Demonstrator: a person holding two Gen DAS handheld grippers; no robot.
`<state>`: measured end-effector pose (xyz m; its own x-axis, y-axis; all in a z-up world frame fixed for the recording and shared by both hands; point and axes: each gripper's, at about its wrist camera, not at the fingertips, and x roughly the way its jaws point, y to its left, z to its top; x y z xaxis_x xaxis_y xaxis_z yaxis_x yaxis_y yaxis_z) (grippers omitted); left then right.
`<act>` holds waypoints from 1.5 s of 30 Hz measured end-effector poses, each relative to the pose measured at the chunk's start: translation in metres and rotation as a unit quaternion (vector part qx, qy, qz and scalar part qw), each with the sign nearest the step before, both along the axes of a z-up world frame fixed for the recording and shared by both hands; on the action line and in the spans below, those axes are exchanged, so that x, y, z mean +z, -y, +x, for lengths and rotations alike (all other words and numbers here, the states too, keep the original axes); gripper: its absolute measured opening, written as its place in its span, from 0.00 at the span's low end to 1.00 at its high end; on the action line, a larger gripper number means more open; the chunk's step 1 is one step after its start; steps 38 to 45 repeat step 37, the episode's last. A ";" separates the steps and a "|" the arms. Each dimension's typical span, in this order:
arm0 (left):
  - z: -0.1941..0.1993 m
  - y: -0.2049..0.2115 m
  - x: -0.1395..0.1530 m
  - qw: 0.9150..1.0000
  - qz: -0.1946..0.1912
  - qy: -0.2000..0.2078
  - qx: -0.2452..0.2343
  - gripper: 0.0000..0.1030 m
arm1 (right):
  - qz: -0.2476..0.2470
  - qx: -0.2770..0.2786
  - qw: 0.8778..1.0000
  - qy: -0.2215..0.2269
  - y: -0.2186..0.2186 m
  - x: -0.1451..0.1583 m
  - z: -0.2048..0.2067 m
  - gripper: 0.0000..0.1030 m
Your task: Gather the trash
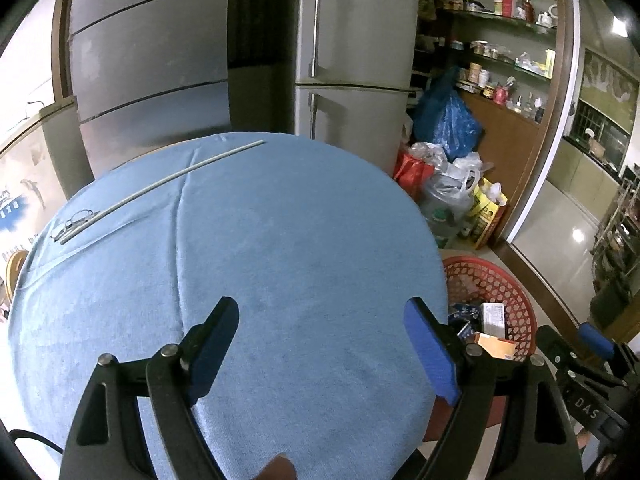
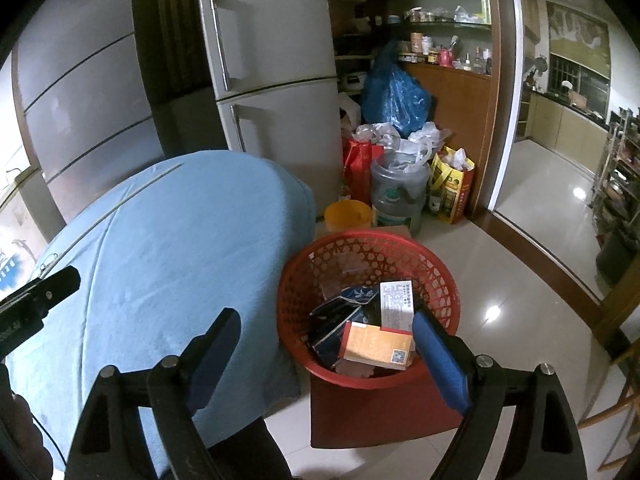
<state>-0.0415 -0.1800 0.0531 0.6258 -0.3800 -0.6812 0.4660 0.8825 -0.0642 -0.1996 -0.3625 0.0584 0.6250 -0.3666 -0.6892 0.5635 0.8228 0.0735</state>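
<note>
Blue cloth covers a round table [image 1: 280, 240], and from where I stand both sets of tongs hang above its near edge, released and grasping nothing. The left gripper [image 1: 320, 352] has its blue-padded jaws spread wide over bare cloth. The right gripper [image 2: 326, 360] is just as wide, poised partly over the table's edge and partly over a red mesh basket [image 2: 400, 244] that sits on a red stool beside the table, at about three o'clock from the left tongs.

The trash looks already gathered: in the basket lie an orange box [image 2: 376, 346], a white printed carton [image 2: 396, 300] and dark blue packets [image 2: 344, 312]. On the table only a long pale rod [image 1: 168, 178] and a pair of spectacles [image 1: 72, 222] remain, far off at about ten o'clock; neither looks like rubbish, though I cannot be sure of the rod.

My judgement: the job is near its end. To finish well, sweep both views across the cloth for missed scraps, leave the spectacles alone, and keep the right tongs clear of the basket rim so it is not tipped off the stool.
</note>
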 end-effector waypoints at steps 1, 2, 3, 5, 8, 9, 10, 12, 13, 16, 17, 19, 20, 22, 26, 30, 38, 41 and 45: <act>0.000 0.000 0.000 1.000 0.000 -0.001 -0.001 0.82 | 0.001 0.000 1.000 0.000 0.000 0.000 0.000 0.87; 0.000 0.001 -0.001 1.000 0.001 -0.003 -0.002 0.82 | 0.001 0.000 1.000 -0.001 0.001 0.000 0.000 0.87; -0.001 0.001 -0.001 1.000 0.001 -0.004 -0.003 0.82 | 0.002 0.000 1.000 0.000 0.001 0.000 0.000 0.87; -0.001 0.003 -0.003 1.000 0.003 -0.006 -0.005 0.82 | 0.002 -0.002 1.000 -0.001 0.001 0.000 0.000 0.87; 0.000 0.006 -0.003 1.000 0.006 -0.005 -0.008 0.82 | 0.004 -0.005 1.000 -0.002 0.003 -0.002 -0.001 0.87; 0.000 0.007 -0.003 1.000 0.007 -0.006 -0.009 0.82 | 0.005 -0.006 1.000 -0.003 0.004 -0.003 -0.002 0.87; 0.000 0.007 -0.004 1.000 0.007 -0.006 -0.010 0.82 | 0.005 -0.007 1.000 -0.003 0.004 -0.003 -0.002 0.87; -0.001 0.008 -0.004 1.000 0.008 -0.006 -0.011 0.82 | 0.006 -0.008 1.000 -0.004 0.005 -0.003 -0.003 0.87; 0.000 0.008 -0.004 1.000 0.009 -0.007 -0.011 0.82 | 0.005 -0.009 1.000 -0.004 0.005 -0.003 -0.003 0.87; -0.001 0.008 -0.005 1.000 0.009 -0.007 -0.012 0.82 | 0.005 -0.008 1.000 -0.005 0.005 -0.003 -0.003 0.87; -0.001 0.008 -0.005 1.000 0.008 -0.008 -0.012 0.82 | 0.005 -0.008 1.000 -0.004 0.005 -0.003 -0.003 0.87; -0.001 0.008 -0.004 1.000 0.008 -0.007 -0.012 0.82 | 0.005 -0.009 1.000 -0.004 0.006 -0.003 -0.003 0.87; -0.002 0.008 -0.004 1.000 0.008 -0.006 -0.012 0.82 | 0.005 -0.009 1.000 -0.004 0.005 -0.003 -0.002 0.87; -0.002 0.007 -0.004 1.000 0.008 -0.005 -0.013 0.82 | 0.005 -0.009 1.000 -0.004 0.005 -0.003 -0.002 0.87; -0.003 0.007 -0.005 1.000 0.007 -0.005 -0.014 0.82 | 0.004 -0.009 1.000 -0.004 0.004 -0.003 -0.002 0.87; -0.004 0.007 -0.006 1.000 0.007 -0.003 -0.019 0.82 | 0.006 -0.009 1.000 -0.007 0.004 -0.003 -0.001 0.87; -0.007 0.010 -0.007 0.999 0.013 -0.003 -0.036 0.82 | 0.008 -0.012 1.000 -0.013 0.008 -0.003 0.000 0.87; -0.007 0.010 -0.007 0.999 0.013 -0.003 -0.036 0.82 | 0.008 -0.012 1.000 -0.013 0.008 -0.003 0.000 0.87; -0.007 0.010 -0.007 0.999 0.013 -0.003 -0.036 0.82 | 0.008 -0.012 1.000 -0.013 0.008 -0.003 0.000 0.87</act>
